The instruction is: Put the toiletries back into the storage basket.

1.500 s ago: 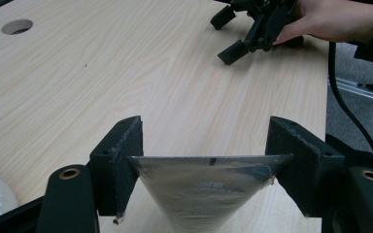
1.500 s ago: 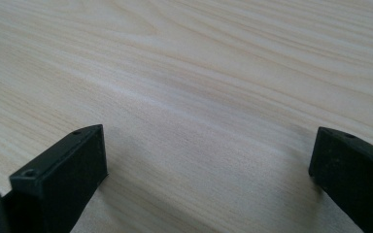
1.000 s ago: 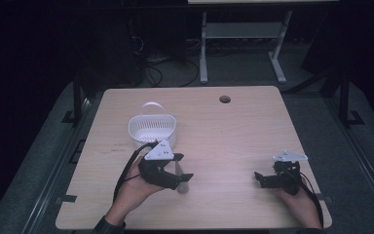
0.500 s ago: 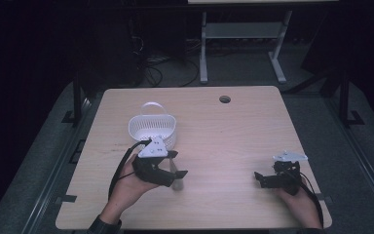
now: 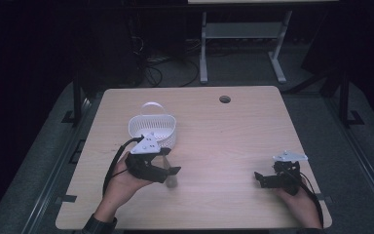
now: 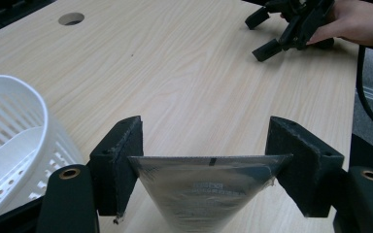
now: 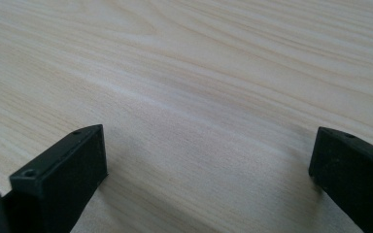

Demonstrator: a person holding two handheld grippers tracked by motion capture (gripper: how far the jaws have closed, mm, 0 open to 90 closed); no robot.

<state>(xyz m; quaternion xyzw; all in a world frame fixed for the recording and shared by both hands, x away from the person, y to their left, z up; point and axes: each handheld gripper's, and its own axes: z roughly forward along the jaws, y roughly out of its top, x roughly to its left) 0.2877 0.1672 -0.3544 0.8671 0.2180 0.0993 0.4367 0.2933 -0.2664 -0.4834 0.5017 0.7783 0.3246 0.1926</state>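
Note:
My left gripper (image 5: 170, 163) hovers just in front of a white slotted basket (image 5: 153, 127) with a handle. Its jaws are shut on a clear, silvery plastic pouch (image 6: 209, 189), which stretches flat between the two pads (image 6: 121, 160) in the left gripper view (image 6: 205, 150). The basket's rim (image 6: 9, 136) sits close at the left of that view. At the table's right front, my right gripper (image 5: 267, 176) rests low and open; nothing but bare wood lies between its jaws (image 7: 209, 165). It also appears far off in the left gripper view (image 6: 284, 29).
A light wooden table (image 5: 224, 136) has a round cable hole (image 5: 225, 99) near its far edge. Dark floor, cables and a white frame stand lie beyond. The wood between the two grippers is bare.
My left gripper has shifted slightly left and toward the basket, still holding the pouch. The right gripper has stayed where it was.

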